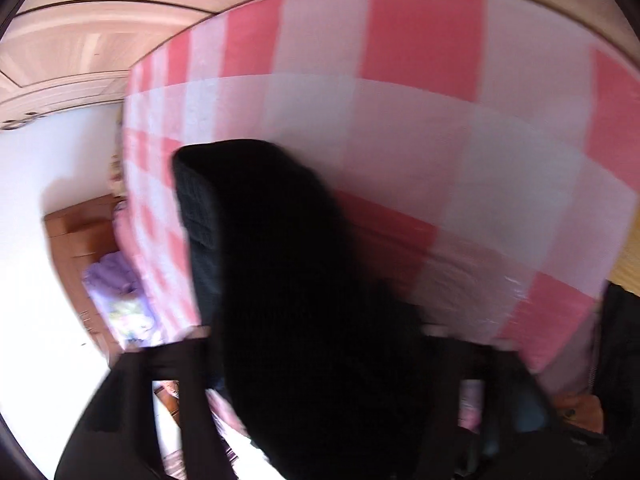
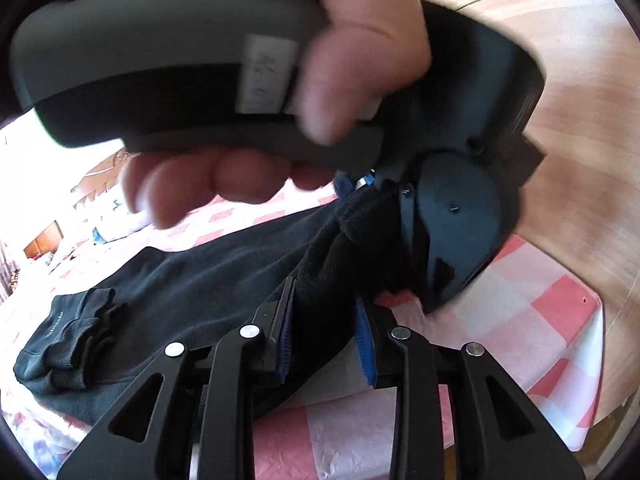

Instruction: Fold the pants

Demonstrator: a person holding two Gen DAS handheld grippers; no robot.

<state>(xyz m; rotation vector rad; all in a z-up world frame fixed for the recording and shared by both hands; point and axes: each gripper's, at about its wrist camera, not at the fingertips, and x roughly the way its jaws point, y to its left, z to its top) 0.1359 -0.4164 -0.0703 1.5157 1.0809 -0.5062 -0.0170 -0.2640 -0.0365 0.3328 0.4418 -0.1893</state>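
Observation:
The black pants (image 2: 192, 280) lie across the pink-and-white checked bed cover (image 2: 520, 312), waistband at the left. My right gripper (image 2: 326, 336) is shut on a pant leg end, cloth pinched between its blue pads (image 2: 366, 340). The other hand-held gripper (image 2: 452, 216), gripped by a hand (image 2: 360, 52), holds the same cuff just ahead. In the left wrist view, my left gripper (image 1: 320, 360) is shut on the black pant leg (image 1: 288, 280), which is lifted, blurred, and hides the fingertips.
The checked bed cover (image 1: 400, 120) fills the left wrist view. A wooden headboard or wall panel (image 2: 580, 120) is at the right. A wooden cabinet (image 1: 80, 232) and purple cloth (image 1: 116, 280) lie to the left.

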